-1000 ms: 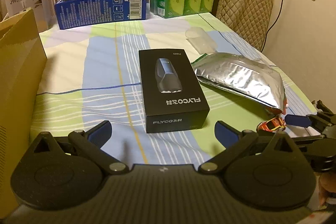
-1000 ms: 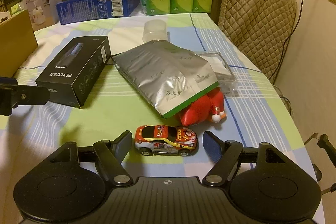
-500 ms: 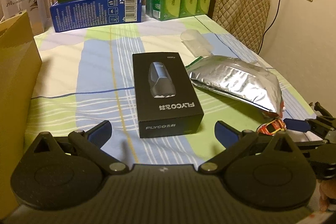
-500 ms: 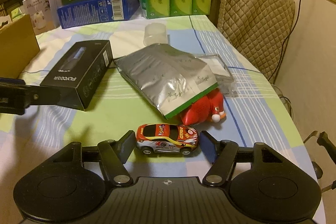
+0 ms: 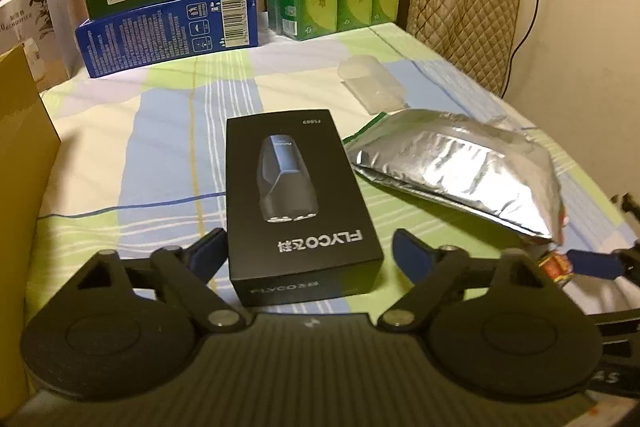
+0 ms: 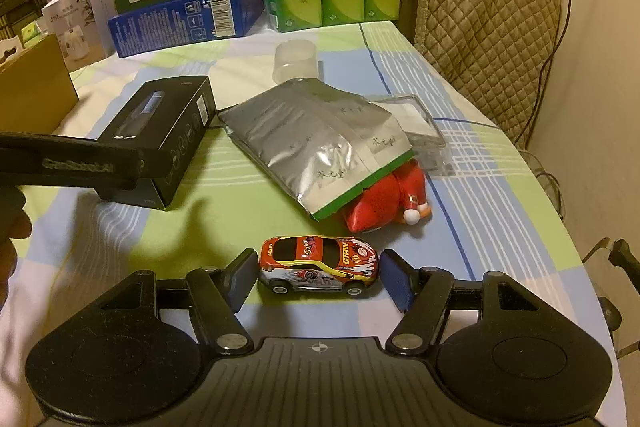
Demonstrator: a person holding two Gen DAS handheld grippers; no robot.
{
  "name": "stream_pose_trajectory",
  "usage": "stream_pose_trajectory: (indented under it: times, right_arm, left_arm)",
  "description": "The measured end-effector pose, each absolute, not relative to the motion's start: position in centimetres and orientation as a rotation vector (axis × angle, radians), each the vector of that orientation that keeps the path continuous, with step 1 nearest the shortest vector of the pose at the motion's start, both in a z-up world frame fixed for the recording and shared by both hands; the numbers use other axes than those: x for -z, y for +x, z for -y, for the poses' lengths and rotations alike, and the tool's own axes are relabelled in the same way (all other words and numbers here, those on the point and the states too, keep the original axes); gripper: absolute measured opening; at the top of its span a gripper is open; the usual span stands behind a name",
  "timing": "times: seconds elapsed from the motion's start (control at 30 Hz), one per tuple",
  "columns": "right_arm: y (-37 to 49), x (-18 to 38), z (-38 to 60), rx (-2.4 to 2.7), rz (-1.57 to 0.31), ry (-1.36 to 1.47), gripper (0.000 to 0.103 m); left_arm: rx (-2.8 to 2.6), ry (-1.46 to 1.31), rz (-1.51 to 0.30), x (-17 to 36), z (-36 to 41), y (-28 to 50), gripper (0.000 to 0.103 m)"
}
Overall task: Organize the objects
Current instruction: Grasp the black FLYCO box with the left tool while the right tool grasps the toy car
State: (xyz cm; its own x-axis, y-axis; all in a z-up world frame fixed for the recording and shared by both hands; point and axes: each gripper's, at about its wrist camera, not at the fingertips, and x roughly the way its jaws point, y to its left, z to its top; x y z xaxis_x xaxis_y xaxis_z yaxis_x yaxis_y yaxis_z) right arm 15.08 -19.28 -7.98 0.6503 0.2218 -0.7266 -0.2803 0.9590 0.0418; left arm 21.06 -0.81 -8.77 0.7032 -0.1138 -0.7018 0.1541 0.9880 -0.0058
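In the left wrist view, the left gripper (image 5: 306,253) was seen spread wide about the near end of the black shaver box (image 5: 298,203), which lay flat on the striped tablecloth (image 5: 168,131). One blue pad (image 5: 208,253) was just beside or perhaps touching the box's left edge; the other stood apart from its right edge, so nothing was yet clasped. A silver foil bag (image 5: 460,167) lay to the right, a clear plastic cup (image 5: 370,87) beyond it, and a brown carton (image 5: 20,155) at the left edge. The step in hand was judged to be the approach to grasp the box; a closing of the fingers would be called for next.

In the right wrist view, the right gripper (image 6: 318,279) was held unclenched with the toy car (image 6: 318,269) between its fingers, small gaps showing on both sides. A red plush toy (image 6: 384,203) was partly covered by the foil bag. A squeeze on the car's ends, then a lift, was judged to be needed.
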Motion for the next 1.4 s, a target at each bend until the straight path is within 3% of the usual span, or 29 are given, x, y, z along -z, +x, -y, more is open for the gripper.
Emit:
stream_pose_trajectory:
  times: [0.43, 0.53, 0.87, 0.97, 1.1, 1.4]
  right_arm:
    - [12.8, 6.3, 20.7, -0.290, -0.817, -0.057, 0.064]
    - [12.2, 6.2, 21.1, -0.287, -0.820, -0.058, 0.064]
    - [12.4, 5.7, 21.0, -0.284, -0.814, -0.058, 0.064]
    - [12.8, 5.8, 20.8, -0.289, -0.811, -0.059, 0.064]
    - [13.1, 6.1, 20.4, -0.294, -0.812, -0.056, 0.064]
    - [12.7, 6.0, 20.5, -0.296, -0.813, -0.054, 0.064]
  left_arm:
    - [0.209, 0.097, -0.859, 6.2, 0.5, 14.8, 0.080]
    - [0.198, 0.079, -0.881, 6.0, -0.2, 13.7, 0.091]
    - [0.174, 0.085, -0.889, 6.4, 0.6, 16.9, 0.092]
    - [0.165, 0.100, -0.918, 7.3, 0.9, 18.1, 0.091]
    - [0.150, 0.094, -0.953, 8.2, 0.8, 18.7, 0.080]
    - [0.142, 0.079, -0.926, 7.7, 0.3, 17.0, 0.078]
